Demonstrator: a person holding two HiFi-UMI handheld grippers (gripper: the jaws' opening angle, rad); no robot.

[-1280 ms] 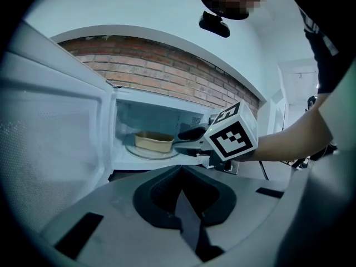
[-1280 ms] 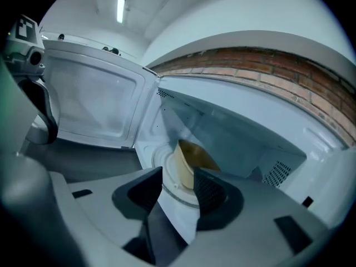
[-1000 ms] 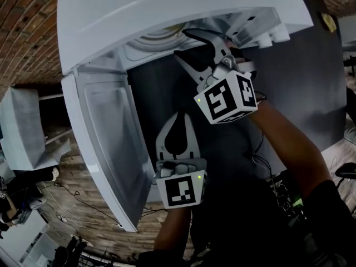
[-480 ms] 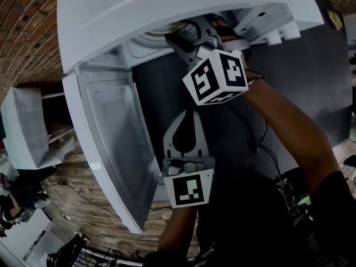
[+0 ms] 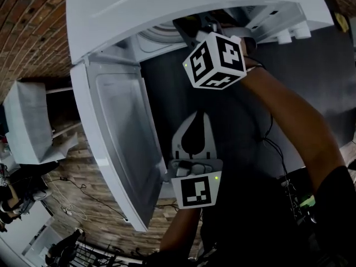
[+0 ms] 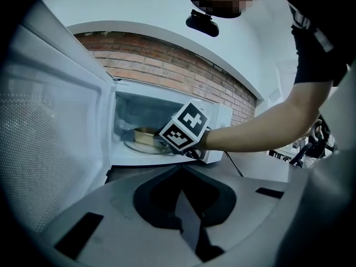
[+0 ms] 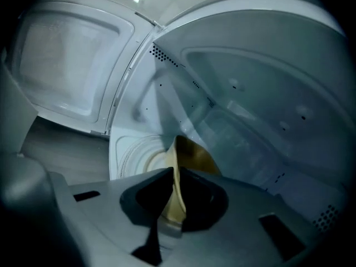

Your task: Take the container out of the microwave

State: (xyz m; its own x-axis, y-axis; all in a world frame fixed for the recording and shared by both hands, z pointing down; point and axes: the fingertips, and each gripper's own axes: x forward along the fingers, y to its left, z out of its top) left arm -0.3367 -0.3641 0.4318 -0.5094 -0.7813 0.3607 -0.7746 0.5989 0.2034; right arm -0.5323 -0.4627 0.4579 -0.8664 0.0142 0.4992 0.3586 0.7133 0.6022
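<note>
The white microwave (image 5: 167,4) stands with its door (image 5: 119,132) swung open to the left. A shallow tan container (image 6: 143,136) sits on the glass turntable (image 7: 136,154) inside. My right gripper (image 5: 192,28) reaches into the cavity, its tips under the microwave's top in the head view. In the right gripper view its jaws have just been closing, and the right gripper (image 7: 172,174) is shut on the near rim of the container (image 7: 194,154). My left gripper (image 5: 198,114) is held back in front of the microwave, jaws shut, with nothing in them.
The microwave rests on a dark countertop (image 5: 300,77). Behind it is a brick wall (image 5: 28,32). A white box (image 5: 25,124) stands lower left, above a wooden floor (image 5: 83,188) with cables. The open door blocks the left side of the cavity.
My right gripper has moved deeper into the microwave, and its spread jaws have passed out of sight under the top. The left gripper has stayed about where it was.
</note>
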